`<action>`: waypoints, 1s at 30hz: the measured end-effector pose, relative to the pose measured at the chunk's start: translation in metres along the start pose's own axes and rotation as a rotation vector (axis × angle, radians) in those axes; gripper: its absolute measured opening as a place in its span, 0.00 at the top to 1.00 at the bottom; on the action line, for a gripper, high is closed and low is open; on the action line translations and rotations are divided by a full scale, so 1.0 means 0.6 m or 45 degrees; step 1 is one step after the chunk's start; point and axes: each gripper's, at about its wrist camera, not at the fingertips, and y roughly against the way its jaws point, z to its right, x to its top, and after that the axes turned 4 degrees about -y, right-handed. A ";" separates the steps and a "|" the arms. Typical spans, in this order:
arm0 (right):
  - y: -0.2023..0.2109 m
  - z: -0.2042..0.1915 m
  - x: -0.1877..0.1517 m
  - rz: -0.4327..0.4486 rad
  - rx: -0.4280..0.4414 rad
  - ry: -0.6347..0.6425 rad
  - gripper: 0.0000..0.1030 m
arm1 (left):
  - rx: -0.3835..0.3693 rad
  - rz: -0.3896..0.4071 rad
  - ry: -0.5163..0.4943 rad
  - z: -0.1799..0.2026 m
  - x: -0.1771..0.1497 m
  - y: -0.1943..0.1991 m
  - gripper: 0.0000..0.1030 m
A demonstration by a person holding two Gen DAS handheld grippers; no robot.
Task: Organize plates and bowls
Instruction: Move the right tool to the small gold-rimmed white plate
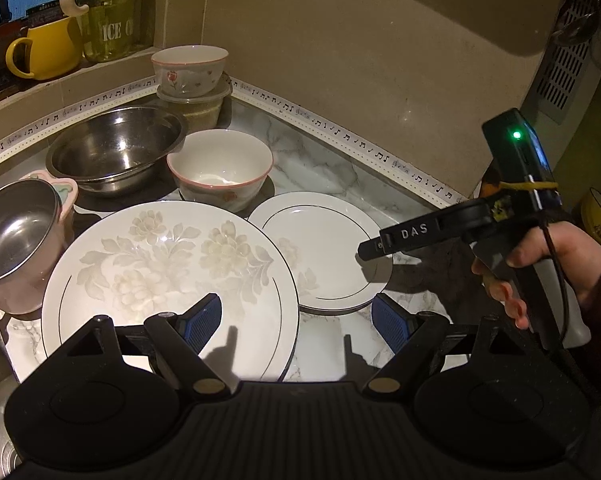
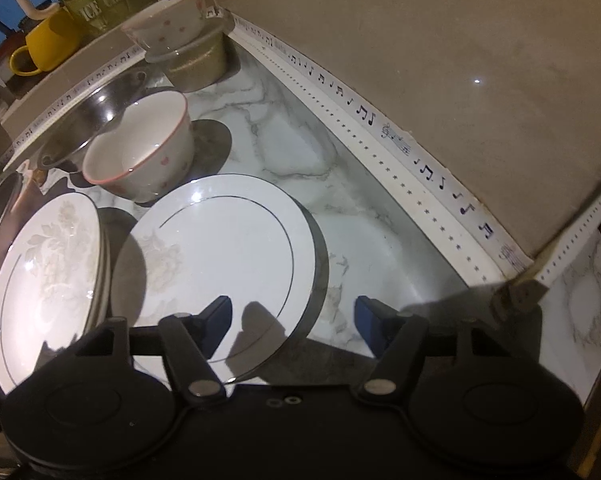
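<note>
— What is sitting along the left of the marble tabletop (image 1: 320, 160)?

— A steel cup (image 1: 16, 240) and a steel bowl (image 1: 114, 148) are standing at the far left. The large floral plate (image 1: 168, 280) is lying beside them, the left gripper (image 1: 296, 322) hovering wide open and empty above its near rim.

— And to the right?

— A pink-rimmed bowl (image 1: 220, 170) is resting behind the plates. The small plate (image 2: 220, 264) is lying flat, its edge tucked under the large one, while the right gripper (image 2: 292, 320) is hanging open over its near edge, holding nothing.
</note>
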 end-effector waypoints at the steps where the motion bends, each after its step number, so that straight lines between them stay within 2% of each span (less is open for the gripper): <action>1: -0.004 0.001 0.003 -0.004 0.000 0.001 0.39 | 0.001 -0.001 0.000 0.000 -0.001 0.000 0.20; 5: -0.010 0.003 0.010 -0.003 0.003 0.004 0.44 | 0.004 -0.009 0.012 -0.003 -0.002 -0.002 0.20; 9: -0.012 0.004 0.018 -0.008 0.017 -0.002 0.57 | 0.012 -0.014 0.022 -0.008 -0.003 -0.005 0.20; 10: -0.013 0.003 0.019 -0.010 0.022 -0.001 0.65 | 0.013 -0.015 0.024 -0.009 -0.003 -0.006 0.20; 13: -0.013 0.002 0.020 -0.011 0.019 0.002 0.80 | 0.014 -0.015 0.033 -0.011 -0.003 -0.007 0.20; 17: -0.009 0.005 0.019 0.001 0.016 -0.011 0.86 | 0.016 -0.020 0.040 -0.014 -0.002 -0.011 0.20; 21: 0.011 0.013 0.015 0.044 0.011 -0.013 0.98 | 0.016 -0.029 0.036 -0.015 -0.005 -0.015 0.20; 24: 0.016 0.011 0.006 0.031 0.024 0.034 0.98 | 0.010 -0.037 0.039 -0.015 -0.006 -0.017 0.20; 27: 0.019 -0.003 0.004 0.034 -0.016 0.113 0.98 | 0.005 -0.037 0.030 -0.013 -0.007 -0.017 0.20; 29: 0.019 -0.015 0.012 0.043 -0.042 0.176 0.92 | -0.001 -0.040 0.024 -0.010 -0.007 -0.017 0.20; 30: 0.016 -0.021 0.020 0.036 -0.037 0.200 0.84 | -0.001 -0.042 0.020 -0.009 -0.007 -0.017 0.20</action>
